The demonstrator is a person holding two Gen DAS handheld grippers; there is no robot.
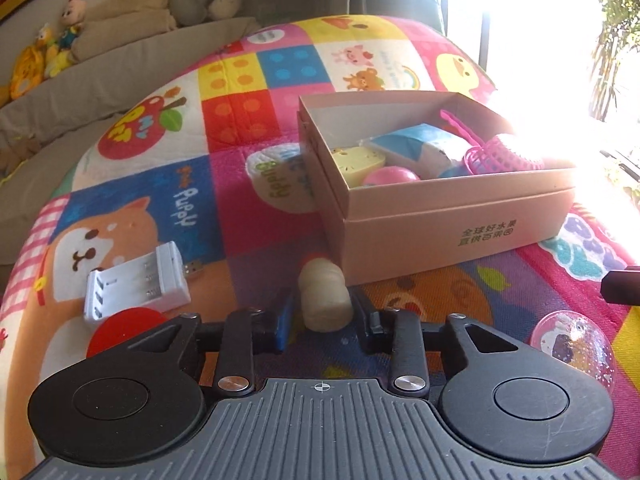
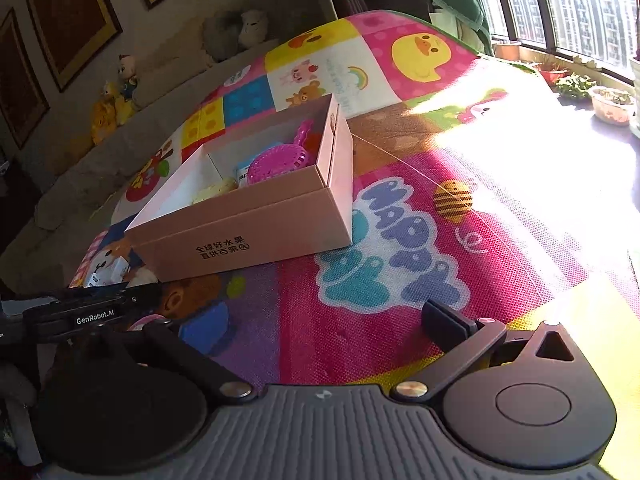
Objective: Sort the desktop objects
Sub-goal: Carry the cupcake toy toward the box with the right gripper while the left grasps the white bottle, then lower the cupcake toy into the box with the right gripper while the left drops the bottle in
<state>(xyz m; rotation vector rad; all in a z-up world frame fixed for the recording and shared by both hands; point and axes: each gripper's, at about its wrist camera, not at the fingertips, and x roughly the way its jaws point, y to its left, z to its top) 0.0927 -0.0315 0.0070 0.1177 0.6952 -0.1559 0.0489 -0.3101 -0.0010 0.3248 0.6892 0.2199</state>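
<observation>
A cream cylindrical roll (image 1: 325,295) lies on the colourful play mat (image 1: 248,184), just in front of the pink cardboard box (image 1: 452,216). My left gripper (image 1: 323,320) has a finger on each side of the roll, with small gaps showing. The box holds a yellow toy (image 1: 356,160), a pink ball (image 1: 390,176), a blue-white pack (image 1: 420,146) and a pink mesh scoop (image 1: 502,154). My right gripper (image 2: 320,324) is wide open and empty over the mat, to the right of the box (image 2: 256,232).
A white battery charger (image 1: 136,286) and a red disc (image 1: 124,330) lie at the left. A clear glitter ball (image 1: 572,344) lies at the right. The left gripper's body (image 2: 80,316) shows in the right wrist view. A sofa with plush toys (image 1: 48,56) is behind the mat.
</observation>
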